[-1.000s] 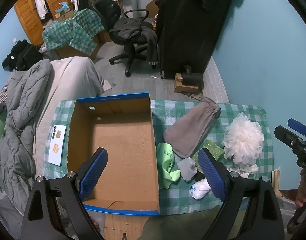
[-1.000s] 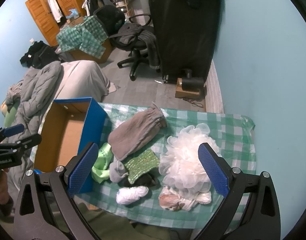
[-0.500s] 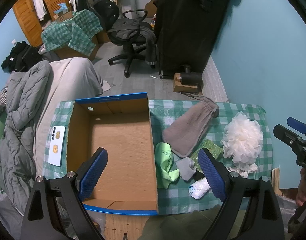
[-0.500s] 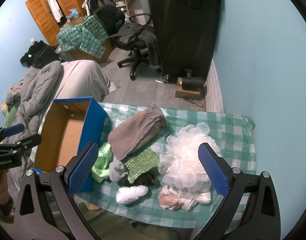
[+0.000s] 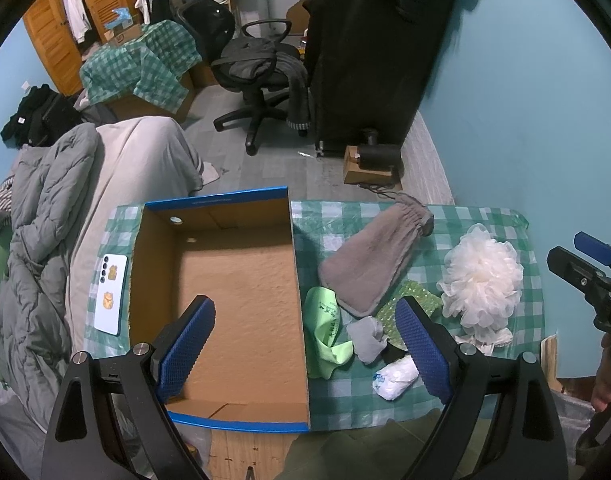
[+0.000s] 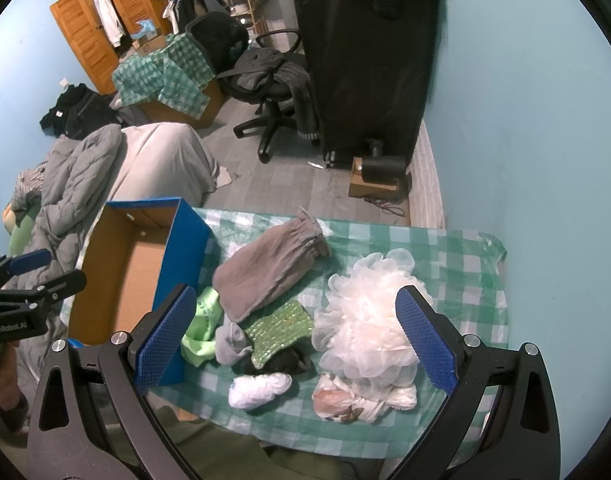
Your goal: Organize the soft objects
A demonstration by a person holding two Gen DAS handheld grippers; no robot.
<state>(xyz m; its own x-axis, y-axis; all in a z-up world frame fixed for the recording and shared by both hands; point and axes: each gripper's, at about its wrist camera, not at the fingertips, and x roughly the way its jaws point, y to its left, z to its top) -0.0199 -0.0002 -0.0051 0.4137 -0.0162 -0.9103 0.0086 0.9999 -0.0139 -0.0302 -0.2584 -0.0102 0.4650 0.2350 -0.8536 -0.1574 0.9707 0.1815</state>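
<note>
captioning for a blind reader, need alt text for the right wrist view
An open right tool hovers over soft items on a checked table: a white mesh pouf, a grey mitt, a green cloth. An empty cardboard box sits left.

Cardboard box [image 5: 233,280], blue rim and outside, open top, nothing inside, left part of the table. Soft items all right of it. Grey-brown mitt [image 6: 269,270] with gathered cuff lies flat, angled, cuff at far right. Light green cloth [image 6: 199,330] crumpled just beside the box's right wall. Small grey cloth [image 6: 229,344] touching it, near the mitt's near end. Sparkly green pad [image 6: 281,326] partly under the mitt, black item [image 6: 283,362] at its near edge. White bundle [image 6: 257,390] near the table's near edge. White mesh bath pouf [image 6: 365,320] at right, crumpled white bag [image 6: 353,398] at its near side.
</note>
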